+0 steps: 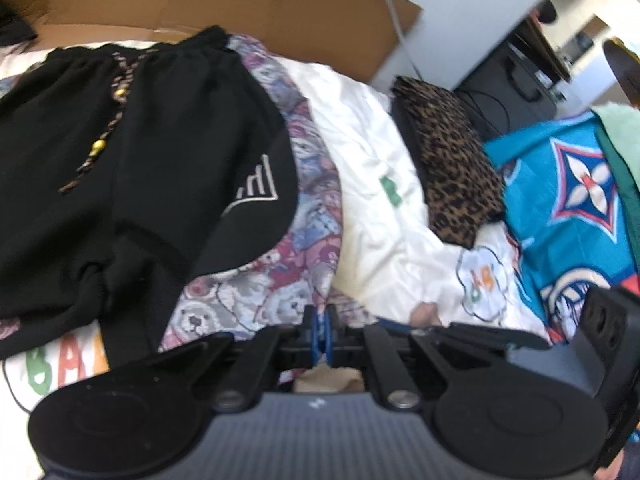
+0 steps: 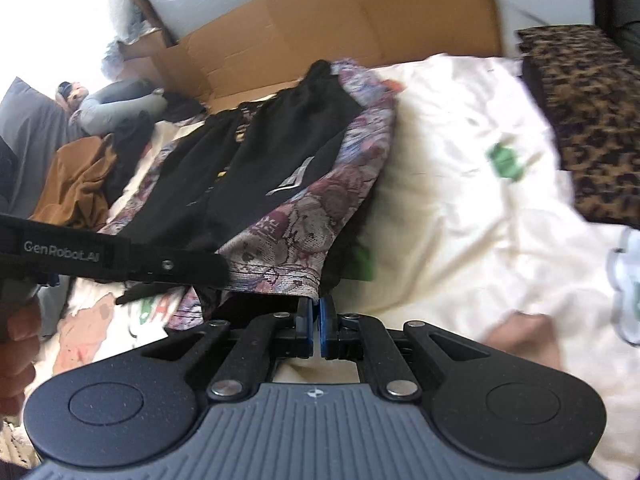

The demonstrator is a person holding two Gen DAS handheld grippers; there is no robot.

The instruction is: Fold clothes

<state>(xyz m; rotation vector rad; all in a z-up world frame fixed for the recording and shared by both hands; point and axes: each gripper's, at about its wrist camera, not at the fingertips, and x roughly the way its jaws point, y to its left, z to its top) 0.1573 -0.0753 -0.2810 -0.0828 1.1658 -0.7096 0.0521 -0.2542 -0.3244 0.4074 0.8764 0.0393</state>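
A purple and grey bear-print garment (image 1: 312, 184) lies spread on the white sheet (image 1: 360, 128), and black shorts (image 1: 140, 140) with a beaded drawstring lie on top of it. My left gripper (image 1: 321, 322) has its blue pads together at the garment's near hem. From the right wrist view the left gripper's finger (image 2: 168, 264) sits over that hem, with cloth hanging below it. My right gripper (image 2: 317, 312) is shut on the bear-print garment (image 2: 320, 216) at its near hem, which is raised with a shadow beneath. The black shorts (image 2: 280, 152) rest farther back.
A cardboard box (image 1: 240, 8) stands behind the bed. A leopard-print cloth (image 1: 452, 152) lies to the right, with a blue patterned blanket (image 1: 560, 200) beyond it. A brown garment (image 2: 80, 180) and dark clothes are heaped at the far left. A hand (image 2: 16, 344) holds the left gripper.
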